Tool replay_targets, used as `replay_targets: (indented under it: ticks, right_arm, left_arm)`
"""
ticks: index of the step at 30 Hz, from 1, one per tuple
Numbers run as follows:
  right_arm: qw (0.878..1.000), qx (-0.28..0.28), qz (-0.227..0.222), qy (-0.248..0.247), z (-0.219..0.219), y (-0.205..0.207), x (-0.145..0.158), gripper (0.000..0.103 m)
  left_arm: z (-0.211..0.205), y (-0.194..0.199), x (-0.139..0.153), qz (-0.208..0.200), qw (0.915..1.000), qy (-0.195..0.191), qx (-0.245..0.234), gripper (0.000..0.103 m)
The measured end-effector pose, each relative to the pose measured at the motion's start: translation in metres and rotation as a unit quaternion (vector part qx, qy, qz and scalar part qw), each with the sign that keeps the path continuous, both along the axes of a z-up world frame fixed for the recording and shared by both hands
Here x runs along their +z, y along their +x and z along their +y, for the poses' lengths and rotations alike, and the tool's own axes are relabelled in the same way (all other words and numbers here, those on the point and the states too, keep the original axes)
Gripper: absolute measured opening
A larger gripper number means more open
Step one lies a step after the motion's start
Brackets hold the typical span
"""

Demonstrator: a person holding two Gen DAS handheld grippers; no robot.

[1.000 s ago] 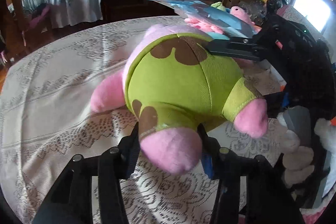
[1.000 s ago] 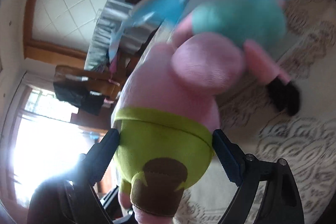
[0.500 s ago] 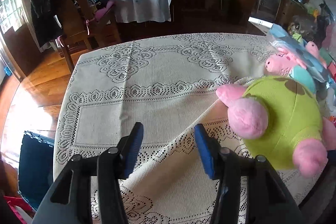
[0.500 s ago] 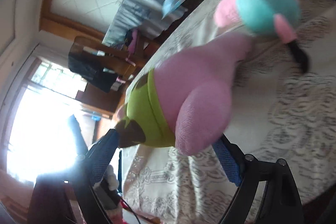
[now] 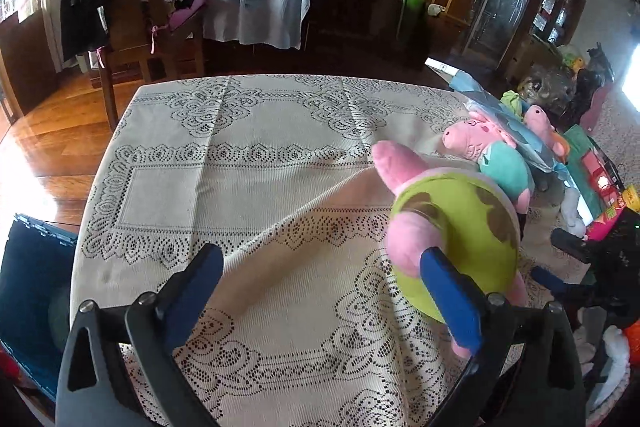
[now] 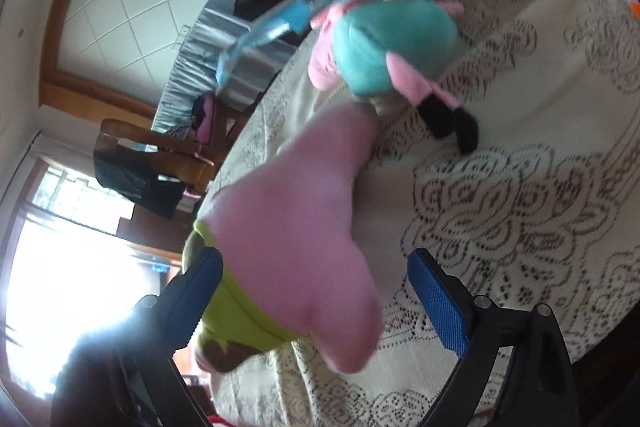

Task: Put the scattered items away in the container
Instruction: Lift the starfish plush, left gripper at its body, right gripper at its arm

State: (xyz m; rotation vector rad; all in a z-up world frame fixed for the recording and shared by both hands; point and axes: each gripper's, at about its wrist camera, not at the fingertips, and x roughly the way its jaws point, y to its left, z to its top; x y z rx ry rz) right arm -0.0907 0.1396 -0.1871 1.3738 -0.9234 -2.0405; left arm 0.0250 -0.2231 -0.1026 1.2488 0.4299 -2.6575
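Near the tabletop's right edge: pink star toy (image 5: 456, 227), long axis pointing toward the far edge.
Right gripper (image 6: 316, 303): nearer, fingers spread around the toy (contact unclear).
Left gripper (image 5: 320, 299): apart, empty.

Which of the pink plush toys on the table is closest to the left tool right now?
The pink star-shaped plush in lime-green shorts with brown patches, right beside the left tool. The pink pig plush in a teal dress lies farther back on the lace tablecloth.
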Motion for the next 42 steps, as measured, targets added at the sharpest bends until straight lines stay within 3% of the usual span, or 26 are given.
replay_targets:
  ticks: [2,4,6,9,14,18,22,26,30,36,42]
  right_arm:
    - [1.0,0.02,-0.016,-0.014,-0.016,0.0,-0.008,0.095]
    - [0.997,0.076,-0.02,-0.022,-0.045,0.005,-0.01,0.095]
    - [0.994,0.106,0.008,0.018,-0.075,0.015,-0.001,0.096]
    - [0.987,0.159,-0.012,-0.034,-0.11,0.023,-0.007,0.096]
    - [0.984,0.177,-0.002,0.019,-0.125,0.034,-0.001,0.096]
    - [0.988,0.147,0.012,0.05,-0.087,0.038,0.011,0.096]
    - [0.995,0.067,0.043,0.066,-0.034,0.033,0.023,0.101]
    - [0.997,-0.014,0.053,0.048,0.007,0.015,0.028,0.103]
    - [0.998,-0.057,0.026,0.026,0.022,-0.012,0.015,0.103]
    - [0.998,-0.057,0.004,0.013,0.003,-0.041,0.0,0.103]
    - [0.999,-0.048,-0.014,0.004,-0.014,-0.066,-0.014,0.103]
  left_arm:
    - [0.004,0.001,-0.001,0.0,1.0,0.0,-0.001,0.1]
    - [0.007,0.0,-0.004,-0.003,1.0,-0.005,0.001,0.1]
    - [0.005,-0.001,-0.009,-0.012,0.9999,-0.007,0.008,0.1]
    - [-0.001,-0.001,-0.015,-0.023,0.9994,-0.016,0.019,0.1]
    - [-0.012,0.006,-0.016,-0.024,0.9991,-0.018,0.028,0.1]
    - [-0.014,0.006,-0.016,-0.015,0.9996,-0.004,0.024,0.103]
    - [-0.008,-0.001,-0.021,-0.005,0.9997,0.009,0.022,0.103]
    - [0.006,-0.017,-0.024,0.0,0.9999,0.003,0.012,0.103]
    - [0.008,-0.028,-0.026,0.013,0.9996,0.017,0.018,0.103]
    - [-0.003,-0.041,-0.037,0.016,0.9979,0.055,0.027,0.103]
    - [-0.015,-0.042,-0.031,0.021,0.9975,0.056,0.038,0.103]
